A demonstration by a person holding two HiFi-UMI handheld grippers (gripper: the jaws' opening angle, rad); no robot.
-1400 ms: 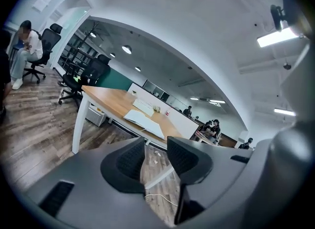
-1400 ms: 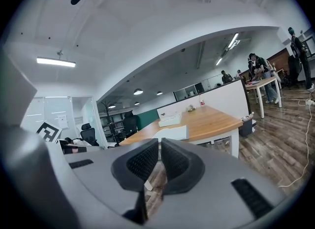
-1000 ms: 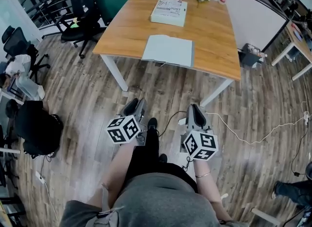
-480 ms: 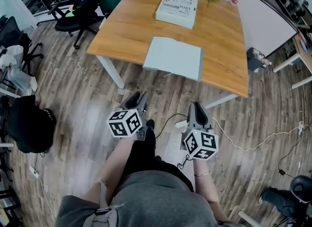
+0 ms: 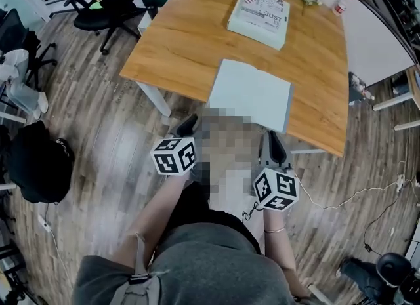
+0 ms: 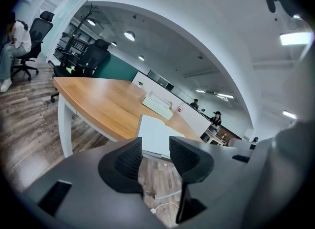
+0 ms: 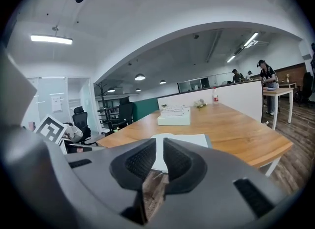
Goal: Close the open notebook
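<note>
Site was an open-plan office. Evidence noted: a long wooden desk (image 5: 184, 41) on white legs, black swivel chairs (image 5: 108, 12), a white divider panel (image 7: 236, 94) along the desk's far edge, strip ceiling lights (image 7: 51, 39), plank flooring (image 5: 111, 140), and people (image 7: 265, 74) standing at further desks.

Left tongs (image 6: 156, 148) just opening, empty; right tongs (image 7: 159, 150) narrowly parted.

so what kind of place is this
Probably an open-plan office: a wooden desk, black swivel chairs beside it, and a white partition along its far side.
</note>
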